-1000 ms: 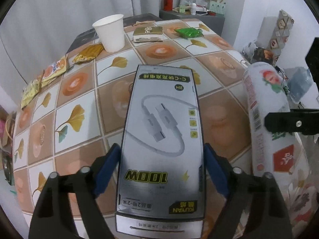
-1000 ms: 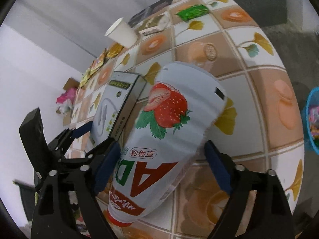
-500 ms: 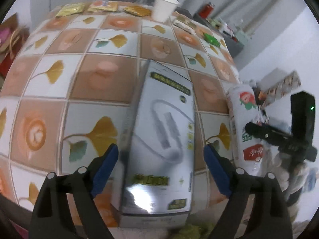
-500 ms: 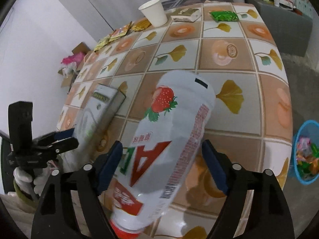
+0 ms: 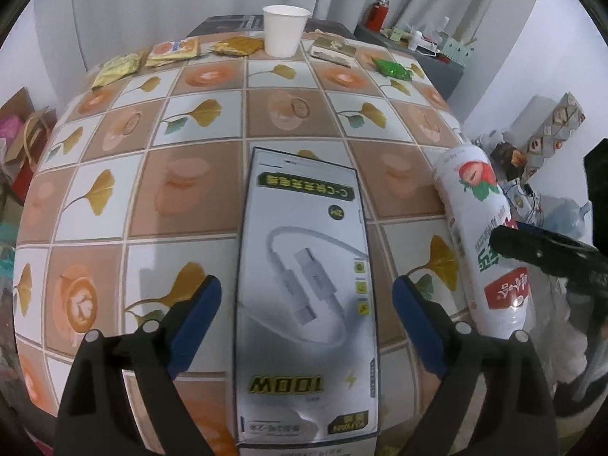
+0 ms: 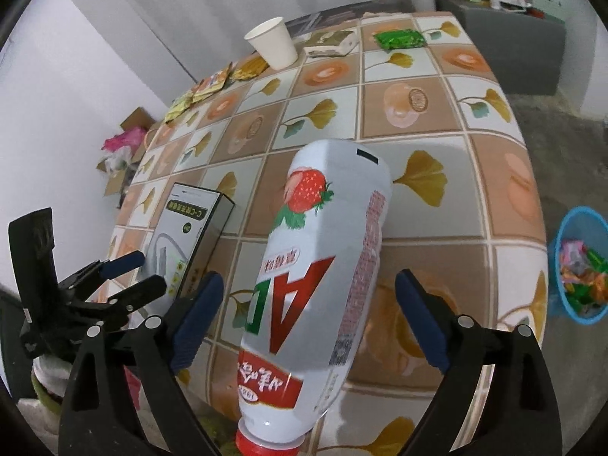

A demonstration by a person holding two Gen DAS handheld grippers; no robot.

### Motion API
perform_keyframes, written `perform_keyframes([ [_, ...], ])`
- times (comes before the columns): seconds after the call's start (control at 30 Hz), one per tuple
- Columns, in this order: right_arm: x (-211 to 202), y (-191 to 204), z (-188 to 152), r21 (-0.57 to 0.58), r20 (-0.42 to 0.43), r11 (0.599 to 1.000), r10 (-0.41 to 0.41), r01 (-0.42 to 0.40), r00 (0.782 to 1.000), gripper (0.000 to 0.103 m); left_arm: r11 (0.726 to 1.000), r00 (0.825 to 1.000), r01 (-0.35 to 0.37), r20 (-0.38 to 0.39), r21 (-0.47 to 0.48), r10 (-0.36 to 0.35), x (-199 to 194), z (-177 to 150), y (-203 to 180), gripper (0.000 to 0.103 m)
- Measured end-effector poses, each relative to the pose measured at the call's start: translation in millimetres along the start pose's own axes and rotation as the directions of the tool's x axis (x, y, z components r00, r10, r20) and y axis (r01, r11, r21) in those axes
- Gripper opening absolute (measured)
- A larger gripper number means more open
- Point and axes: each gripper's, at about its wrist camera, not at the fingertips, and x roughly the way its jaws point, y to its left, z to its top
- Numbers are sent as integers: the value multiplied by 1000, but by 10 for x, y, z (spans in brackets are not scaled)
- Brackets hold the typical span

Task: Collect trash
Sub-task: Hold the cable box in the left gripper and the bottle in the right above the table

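Box (image 5: 304, 288) and bottle (image 6: 323, 277) are overhanging the counter's (image 5: 197, 205) near edge, each lying loose between widening tongs: left (image 5: 307, 300), right (image 6: 309, 304).

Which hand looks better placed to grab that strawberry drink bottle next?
Probably the right. The right gripper has the bottle between its open jaws, which have just been opening; the left gripper straddles the cable box.

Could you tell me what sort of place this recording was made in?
Probably a room in a home: a table under a ginkgo-leaf patterned cloth, grey curtains behind it, and a blue wastebasket of wrappers on the floor.
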Motion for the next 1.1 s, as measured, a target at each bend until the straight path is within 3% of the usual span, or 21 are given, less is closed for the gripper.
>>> perform_keyframes([
  [0.13, 19, 77, -65, -14, 2, 999, -49, 49, 999, 91, 999, 999, -44, 4, 22, 44, 48, -9, -53, 89],
  [0.47, 127, 187, -137, -45, 13, 987, -156, 156, 988, 91, 997, 997, -72, -12, 17, 72, 187, -50, -92, 89],
  [1.1, 153, 177, -156, -13, 5, 986, -168, 168, 986, 82, 995, 995, -97, -6, 31, 98, 218, -86, -105, 89],
])
